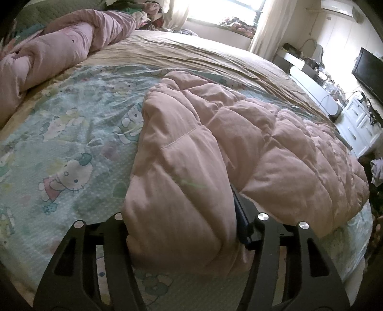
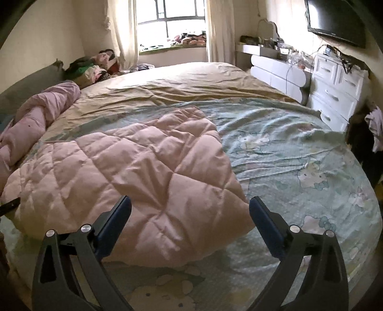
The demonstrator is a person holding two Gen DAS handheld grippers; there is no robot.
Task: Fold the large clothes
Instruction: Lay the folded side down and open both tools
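A pink quilted padded garment [image 1: 215, 134] lies partly folded on the bed, and it also shows in the right wrist view [image 2: 143, 167]. My left gripper [image 1: 182, 224] has a thick puffy fold of it between its fingers, which hides the left fingertip; the jaws stand wide around the bulk. My right gripper [image 2: 190, 210] is open, its blue-padded fingers [image 2: 261, 215] straddling the garment's near right corner just above it, holding nothing.
The bed has a mint cartoon-print sheet [image 2: 299, 155] over a tan cover [image 2: 179, 81]. A rolled pink duvet [image 1: 59, 47] lies at the far left. White drawers [image 2: 335, 83] and a wall television [image 2: 335, 19] stand right of the bed.
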